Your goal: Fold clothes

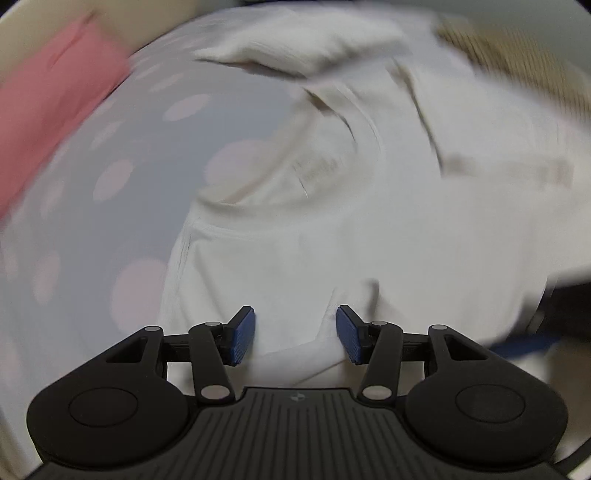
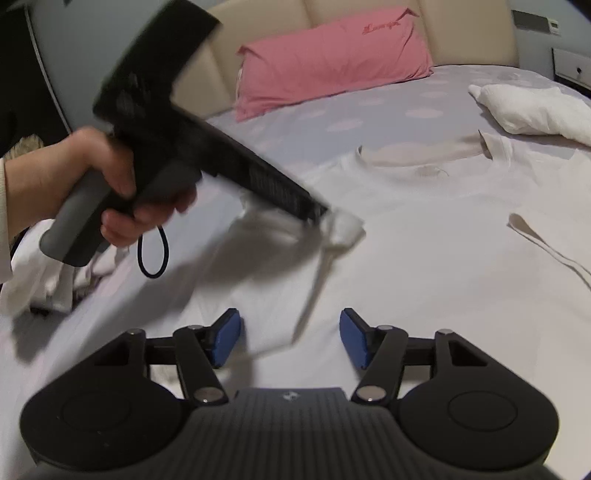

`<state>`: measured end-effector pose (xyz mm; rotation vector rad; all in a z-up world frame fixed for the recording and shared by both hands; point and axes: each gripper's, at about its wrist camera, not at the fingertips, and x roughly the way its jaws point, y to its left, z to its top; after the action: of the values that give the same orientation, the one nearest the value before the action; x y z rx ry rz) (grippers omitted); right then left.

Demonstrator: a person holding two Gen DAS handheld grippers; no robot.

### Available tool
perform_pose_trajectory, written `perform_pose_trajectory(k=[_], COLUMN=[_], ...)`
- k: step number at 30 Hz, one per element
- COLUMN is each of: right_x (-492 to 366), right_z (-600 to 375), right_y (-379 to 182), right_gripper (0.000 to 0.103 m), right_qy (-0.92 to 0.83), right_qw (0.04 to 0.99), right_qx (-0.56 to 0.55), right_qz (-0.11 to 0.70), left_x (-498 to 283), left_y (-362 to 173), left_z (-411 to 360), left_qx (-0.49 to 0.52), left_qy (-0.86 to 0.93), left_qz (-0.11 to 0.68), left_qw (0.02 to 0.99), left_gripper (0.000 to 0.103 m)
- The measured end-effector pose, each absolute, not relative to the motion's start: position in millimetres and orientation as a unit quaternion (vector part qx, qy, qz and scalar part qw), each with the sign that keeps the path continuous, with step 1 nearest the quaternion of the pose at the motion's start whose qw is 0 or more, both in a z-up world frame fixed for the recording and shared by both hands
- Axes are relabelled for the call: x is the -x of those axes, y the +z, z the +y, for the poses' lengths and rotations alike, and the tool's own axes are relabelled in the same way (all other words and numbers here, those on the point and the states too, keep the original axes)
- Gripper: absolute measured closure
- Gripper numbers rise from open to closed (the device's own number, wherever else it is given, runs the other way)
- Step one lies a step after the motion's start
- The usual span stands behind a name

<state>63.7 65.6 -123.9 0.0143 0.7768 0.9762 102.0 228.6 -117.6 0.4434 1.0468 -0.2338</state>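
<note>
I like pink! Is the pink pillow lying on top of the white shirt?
No, the pink pillow leans against the headboard, apart from the white shirt.

Soft matt cotton shirt (image 2: pixel 406 229)

pale lilac-grey bed sheet (image 2: pixel 369 110), scattered all over with soft pink polka dots. on it a plain white cotton t-shirt (image 2: pixel 424 229), its inner collar showing beige. a solid pink pillow (image 2: pixel 332 55) carries small red script stitching, and behind it sits a cream padded headboard (image 2: pixel 465 33). a crumpled white cloth bundle (image 2: pixel 535 110), no pattern. the left hand-held gripper (image 1: pixel 295 334) is matte black with ribbed blue pads (image 1: pixel 243 334); the right hand-held gripper (image 2: pixel 290 338) matches, black with blue pads (image 2: pixel 227 338).
</note>
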Motion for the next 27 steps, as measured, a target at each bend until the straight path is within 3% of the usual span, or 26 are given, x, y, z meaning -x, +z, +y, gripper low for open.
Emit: perform_pose_trajectory(k=[1, 3, 5, 7, 11, 15, 20, 22, 24, 25, 27], right_x=[-63.5, -62.1, -59.1, -58.6, -58.6, -56.1, -54.1, -51.6, -49.4, -49.2, -53.9], right_z=[66.4, 69.4, 70.3, 73.7, 69.5, 59.0, 44.3, 39.6, 42.3, 44.4, 53.1], right_y=[-123.5, -121.5, -123.7, -125.7, -127.1, -124.6, -117.1, -118.5, -120.4, -121.2, -124.7], right_gripper=[0.037, 0.043, 0.061, 0.070, 0.094, 0.098, 0.098, 0.098, 0.097, 0.097, 0.097], right_qy=[0.459, 0.470, 0.479, 0.475, 0.458, 0.444, 0.408, 0.403, 0.405, 0.406, 0.405], right_qw=[0.812, 0.808, 0.803, 0.804, 0.811, 0.815, 0.831, 0.830, 0.830, 0.831, 0.832], right_qx=[-0.012, -0.004, -0.003, -0.002, -0.017, -0.034, -0.053, -0.054, -0.044, -0.039, -0.037], right_qz=[0.360, 0.354, 0.356, 0.357, 0.364, 0.371, 0.375, 0.382, 0.381, 0.379, 0.378], left_x=[-102.2, -103.2, -104.3, -103.7, -96.6, -90.8, -91.8, -88.4, -83.0, -80.3, -74.9], left_y=[-118.3, -118.2, -117.3, -118.5, -129.3, -137.4, -122.0, -111.8, -103.2, -99.0, -90.4], left_z=[225.9, 223.4, 222.3, 222.3, 218.4, 217.2, 241.2, 250.4, 252.7, 253.8, 256.0], left_qx=[-0.220, -0.225, -0.234, -0.247, -0.298, -0.326, -0.213, -0.172, -0.170, -0.168, -0.165], left_qy=[-0.117, -0.132, -0.143, -0.135, -0.111, -0.092, -0.103, -0.131, -0.161, -0.176, -0.205], left_qz=[0.494, 0.496, 0.496, 0.495, 0.480, 0.460, 0.468, 0.471, 0.469, 0.468, 0.466], left_qw=[0.833, 0.828, 0.824, 0.822, 0.818, 0.821, 0.851, 0.855, 0.852, 0.849, 0.845], left_gripper=[0.057, 0.069, 0.071, 0.072, 0.103, 0.103, 0.103, 0.093, 0.050, 0.044, 0.043])
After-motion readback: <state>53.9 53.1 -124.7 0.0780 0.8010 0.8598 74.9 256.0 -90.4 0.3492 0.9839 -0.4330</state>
